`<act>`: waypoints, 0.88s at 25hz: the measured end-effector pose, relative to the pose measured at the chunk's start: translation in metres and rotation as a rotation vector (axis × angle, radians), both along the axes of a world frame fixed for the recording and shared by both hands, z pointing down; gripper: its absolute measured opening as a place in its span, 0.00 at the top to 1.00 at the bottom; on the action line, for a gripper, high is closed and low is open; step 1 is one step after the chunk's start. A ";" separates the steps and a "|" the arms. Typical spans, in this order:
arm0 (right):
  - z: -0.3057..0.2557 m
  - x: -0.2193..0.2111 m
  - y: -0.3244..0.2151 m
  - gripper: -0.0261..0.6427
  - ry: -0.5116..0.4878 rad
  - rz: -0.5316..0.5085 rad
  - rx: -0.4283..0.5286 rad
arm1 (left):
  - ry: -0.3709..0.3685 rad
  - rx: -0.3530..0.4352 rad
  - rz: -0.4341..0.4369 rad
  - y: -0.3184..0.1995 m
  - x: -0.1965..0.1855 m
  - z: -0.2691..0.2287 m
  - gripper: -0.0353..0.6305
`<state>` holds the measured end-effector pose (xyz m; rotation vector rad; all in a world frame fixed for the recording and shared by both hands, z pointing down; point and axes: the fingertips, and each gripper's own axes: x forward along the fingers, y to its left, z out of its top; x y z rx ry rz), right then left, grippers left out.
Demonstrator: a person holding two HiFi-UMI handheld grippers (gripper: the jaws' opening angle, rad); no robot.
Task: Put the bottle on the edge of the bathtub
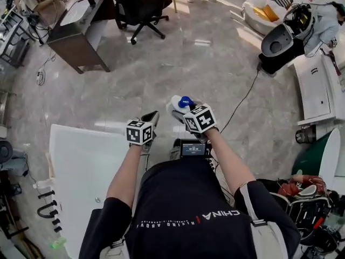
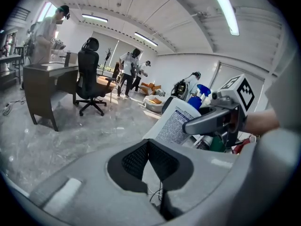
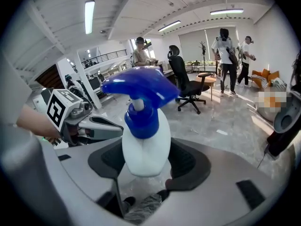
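Observation:
A white spray bottle (image 1: 179,104) with a blue trigger head is held up in the air in front of me, over the marble floor. My right gripper (image 1: 179,112) is shut on the bottle (image 3: 145,147), its black pads pressing the white body from both sides. The left gripper (image 1: 153,117) hovers just left of it, shut with nothing between its pads (image 2: 136,159). From the left gripper view the bottle's printed label (image 2: 175,122) shows to the right, in the right gripper (image 2: 212,120). The white bathtub (image 1: 59,144) lies low at the left, below the left gripper.
A dark desk (image 1: 75,34) and a black office chair (image 1: 141,5) stand at the back left. A black cable (image 1: 242,99) runs over the floor to a machine (image 1: 280,46) at the right. White fixtures (image 1: 315,85) line the right side. People stand far back.

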<state>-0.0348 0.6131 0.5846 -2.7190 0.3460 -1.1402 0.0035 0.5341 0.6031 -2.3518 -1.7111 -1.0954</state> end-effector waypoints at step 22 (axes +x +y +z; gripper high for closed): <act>0.018 0.176 0.014 0.56 -0.023 -0.331 0.029 | -0.010 0.103 -0.412 -0.011 0.164 0.034 0.93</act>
